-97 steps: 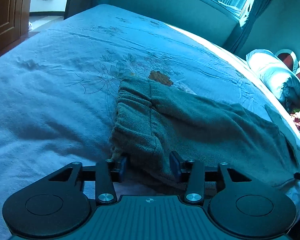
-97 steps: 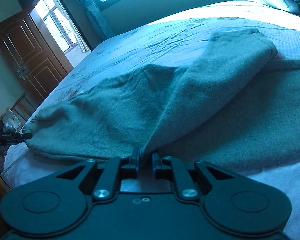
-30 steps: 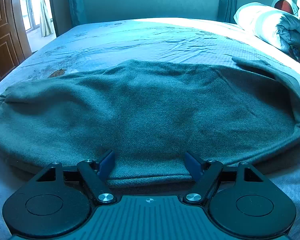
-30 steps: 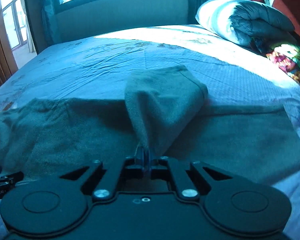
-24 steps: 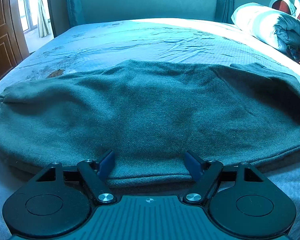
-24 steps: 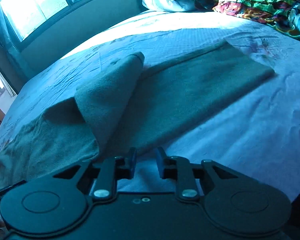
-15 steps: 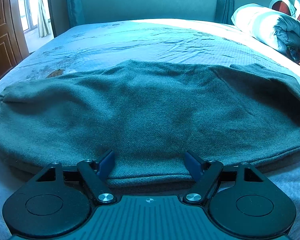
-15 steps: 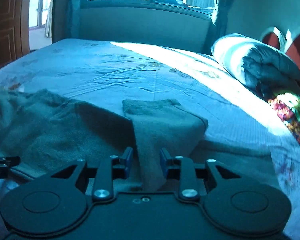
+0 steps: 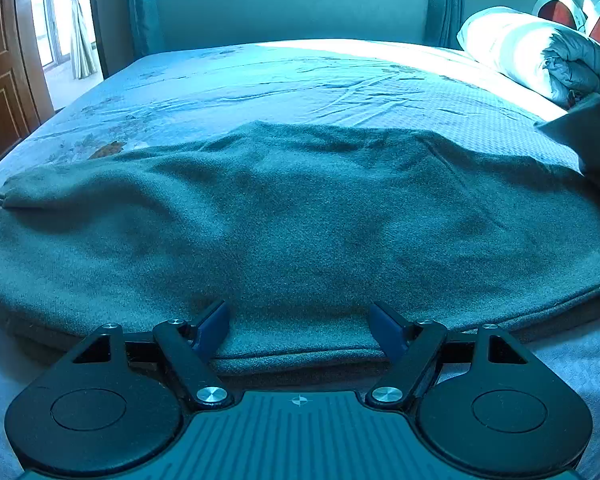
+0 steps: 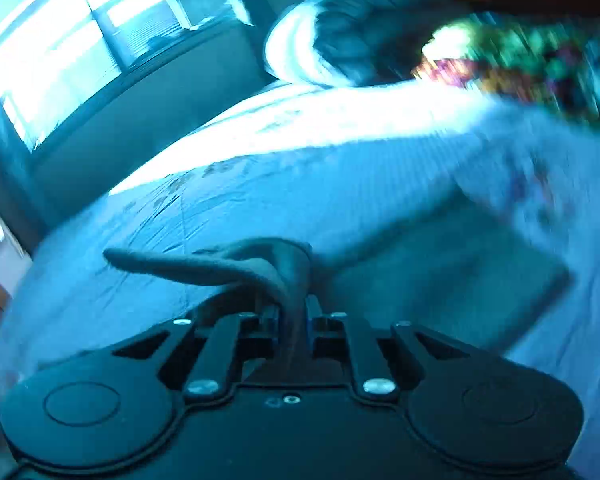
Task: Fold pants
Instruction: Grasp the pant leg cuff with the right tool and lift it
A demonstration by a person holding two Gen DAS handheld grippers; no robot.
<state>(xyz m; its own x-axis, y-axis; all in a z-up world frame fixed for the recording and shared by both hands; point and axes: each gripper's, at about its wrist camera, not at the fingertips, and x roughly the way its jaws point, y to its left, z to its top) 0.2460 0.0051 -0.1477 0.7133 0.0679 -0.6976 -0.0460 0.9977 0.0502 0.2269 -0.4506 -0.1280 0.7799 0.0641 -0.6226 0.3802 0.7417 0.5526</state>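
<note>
My left hand-held gripper (image 9: 299,322) sits spread wide at the near edge of the pants (image 9: 300,216) on the bed (image 9: 300,76); my right hand-held gripper (image 10: 293,316) pinches a raised fold of them.

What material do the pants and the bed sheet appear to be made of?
The pants look like thick fleece or brushed knit: the surface is fuzzy and matte, and the near edge is bulky. The exact fibre cannot be told. The bed sheet looks like thin woven cloth, perhaps cotton: it is smooth, with fine sharp creases and a floral pattern, printed or stitched.
</note>
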